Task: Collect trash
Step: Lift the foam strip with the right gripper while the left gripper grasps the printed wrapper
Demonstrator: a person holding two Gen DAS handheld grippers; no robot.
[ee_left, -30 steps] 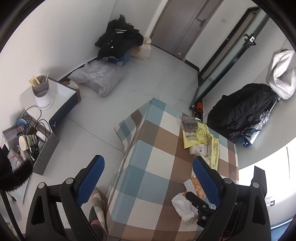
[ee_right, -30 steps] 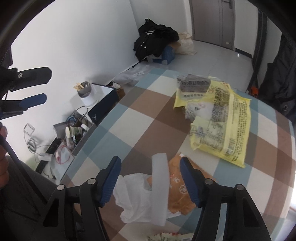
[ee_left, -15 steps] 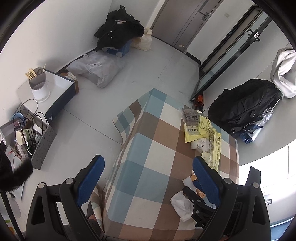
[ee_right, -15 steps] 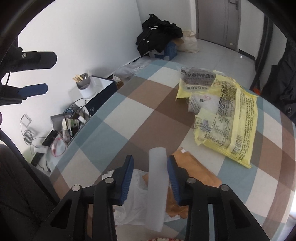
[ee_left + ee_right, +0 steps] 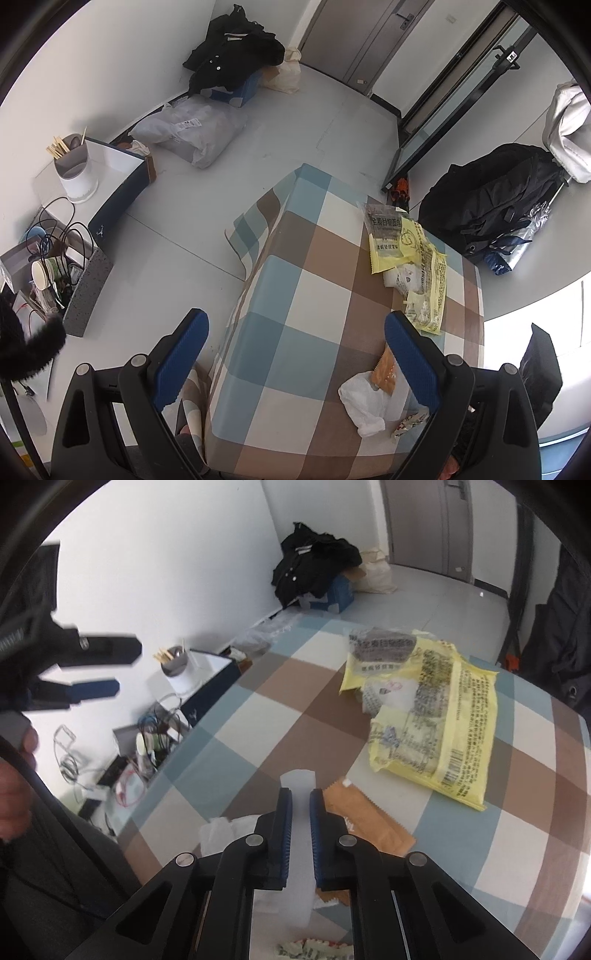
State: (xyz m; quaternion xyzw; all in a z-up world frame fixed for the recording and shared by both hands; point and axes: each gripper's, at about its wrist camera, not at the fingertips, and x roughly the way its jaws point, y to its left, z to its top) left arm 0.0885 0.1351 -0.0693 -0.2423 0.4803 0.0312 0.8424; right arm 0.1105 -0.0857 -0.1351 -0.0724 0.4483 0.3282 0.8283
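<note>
My right gripper point(image 5: 300, 798) is shut on a white foam strip point(image 5: 297, 782) and holds it above the checked tablecloth point(image 5: 236, 731). Under it lie a crumpled white bag point(image 5: 221, 830) and an orange-brown wrapper point(image 5: 365, 819). Yellow printed wrappers point(image 5: 443, 731) lie farther back. My left gripper point(image 5: 295, 343) is open and empty, high above the table's near left edge; it also shows at the left of the right wrist view point(image 5: 88, 672). From there I see the white bag point(image 5: 364, 400), the orange wrapper point(image 5: 386, 369) and the yellow wrappers point(image 5: 417, 266).
A small printed wrapper point(image 5: 314, 949) lies at the table's near edge. On the floor to the left are a box with cables and cups point(image 5: 48, 273), a white box with a utensil holder point(image 5: 74, 170), plastic bags point(image 5: 192, 129) and dark clothes point(image 5: 236, 62). A black backpack point(image 5: 491, 206) leans at the right wall.
My right gripper has closed on the white foam strip and lifted it. My left gripper has risen higher above the table and stayed open.
</note>
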